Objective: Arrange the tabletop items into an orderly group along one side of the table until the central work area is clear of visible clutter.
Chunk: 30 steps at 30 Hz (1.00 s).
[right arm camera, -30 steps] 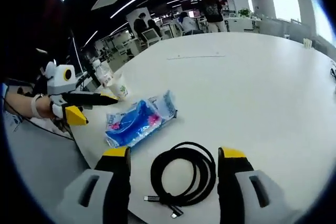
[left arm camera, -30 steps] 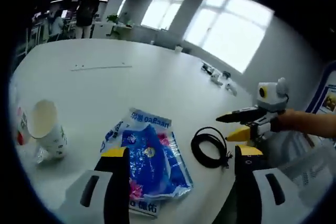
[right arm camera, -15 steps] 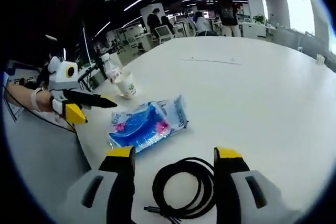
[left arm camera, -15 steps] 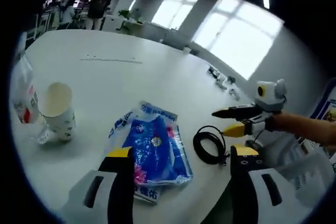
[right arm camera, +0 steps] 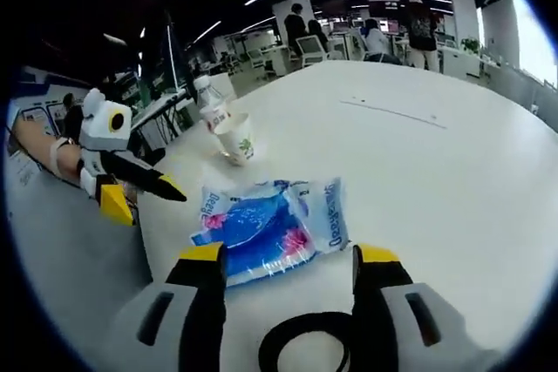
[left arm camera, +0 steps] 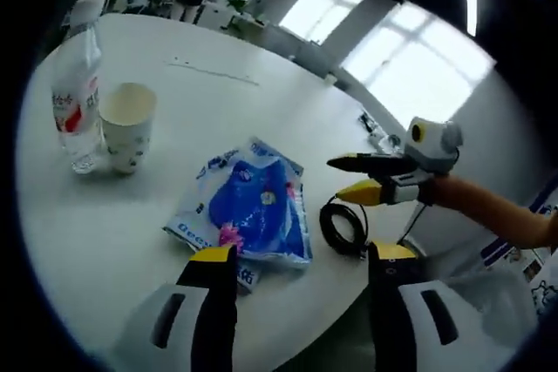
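A blue and white plastic packet lies flat on the white table near its front edge. A coiled black cable rests beside it. A white paper cup stands upright next to a clear water bottle with a red label. My left gripper is open just short of the packet, holding nothing. My right gripper is open above the cable coil, also holding nothing.
Small dark items lie at the table's far edge under bright windows. A thin line marks the tabletop far off. Desks, chairs and people fill the room beyond. A person's forearm holds the right gripper.
Both views have shifted as the hands moved; the bottle and cup have come fully into the left gripper view, and the cable has slid low in the right gripper view. The items lie unmoved.
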Each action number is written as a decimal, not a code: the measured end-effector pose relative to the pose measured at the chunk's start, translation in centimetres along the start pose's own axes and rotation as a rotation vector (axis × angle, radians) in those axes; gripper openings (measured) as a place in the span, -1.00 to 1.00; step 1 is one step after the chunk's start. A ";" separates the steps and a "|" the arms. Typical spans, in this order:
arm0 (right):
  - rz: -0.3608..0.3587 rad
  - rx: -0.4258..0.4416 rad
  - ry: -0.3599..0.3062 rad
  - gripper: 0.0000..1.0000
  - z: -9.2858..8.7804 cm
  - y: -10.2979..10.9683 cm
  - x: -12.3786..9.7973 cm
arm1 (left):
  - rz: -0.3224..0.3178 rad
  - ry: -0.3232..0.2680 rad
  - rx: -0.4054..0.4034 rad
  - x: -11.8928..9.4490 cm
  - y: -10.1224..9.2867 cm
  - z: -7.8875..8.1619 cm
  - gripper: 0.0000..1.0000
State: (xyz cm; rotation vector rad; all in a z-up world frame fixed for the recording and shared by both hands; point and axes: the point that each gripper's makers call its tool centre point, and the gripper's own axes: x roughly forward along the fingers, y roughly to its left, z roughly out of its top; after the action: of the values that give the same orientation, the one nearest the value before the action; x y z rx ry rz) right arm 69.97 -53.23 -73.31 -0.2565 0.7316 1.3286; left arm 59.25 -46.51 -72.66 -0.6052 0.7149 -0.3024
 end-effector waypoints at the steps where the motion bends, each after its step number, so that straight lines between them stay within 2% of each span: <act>1: 0.010 -0.026 0.010 0.10 0.2 0.1 0.4 | 0.004 0.006 -0.010 0.0 0.3 -0.4 0.09; 7: 0.045 -0.075 0.020 0.05 0.9 0.4 1.4 | -0.025 0.028 -0.123 0.5 0.1 -2.2 0.01; 12: 0.062 -0.124 0.055 0.00 0.5 0.6 2.2 | -0.030 0.032 -0.153 0.9 0.3 -3.0 -0.13; 20: 0.089 -0.153 0.072 -0.04 0.1 1.2 2.9 | 0.000 0.012 -0.174 1.5 0.8 -3.4 -0.20; 26: 0.076 -0.200 0.083 -0.08 0.0 0.9 3.7 | 0.026 -0.001 -0.178 1.9 0.7 -3.3 -0.36; 30: 0.078 -0.223 0.083 -0.10 0.1 1.0 4.1 | 0.050 0.004 -0.180 2.3 1.1 -3.4 -0.37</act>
State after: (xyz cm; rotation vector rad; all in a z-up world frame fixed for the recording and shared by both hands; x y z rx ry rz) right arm 69.31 -49.74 -75.52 -0.4678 0.6677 1.4828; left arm 58.68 -48.08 -76.57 -0.7564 0.7651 -0.1937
